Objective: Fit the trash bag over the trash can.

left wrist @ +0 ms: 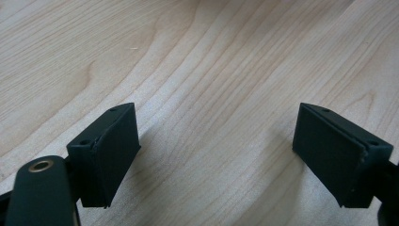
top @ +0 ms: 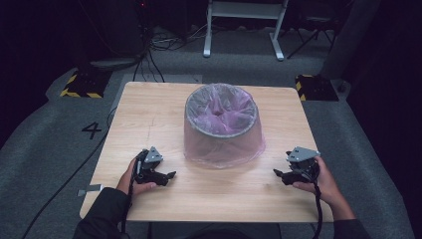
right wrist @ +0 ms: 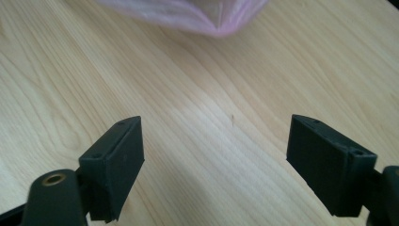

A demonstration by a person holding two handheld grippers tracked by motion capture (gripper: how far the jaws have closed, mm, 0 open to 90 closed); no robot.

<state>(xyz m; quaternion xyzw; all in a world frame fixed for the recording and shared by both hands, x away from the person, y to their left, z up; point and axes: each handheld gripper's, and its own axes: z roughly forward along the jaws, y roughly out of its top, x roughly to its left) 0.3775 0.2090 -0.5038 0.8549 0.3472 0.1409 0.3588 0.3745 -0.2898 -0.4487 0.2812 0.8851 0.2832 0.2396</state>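
A round grey bin (top: 221, 119) lined with a pink translucent bag (top: 224, 147) stands in the middle of the wooden table (top: 149, 114); the bag hangs over the rim down to the tabletop. My left gripper (top: 169, 177) rests low on the table at the front left, open, with bare wood between its jaws (left wrist: 216, 141). At the front right my right gripper (top: 277, 173) is held low over the table, open and empty (right wrist: 214, 146). The bag's lower edge (right wrist: 188, 14) lies just beyond its jaws.
The table's front edge (top: 209, 219) runs just behind both hands. Grey carpet surrounds the table, with cables (top: 64, 184) at the left, yellow-black striped blocks (top: 82, 84) at the back corners and a white frame (top: 244, 25) farther off.
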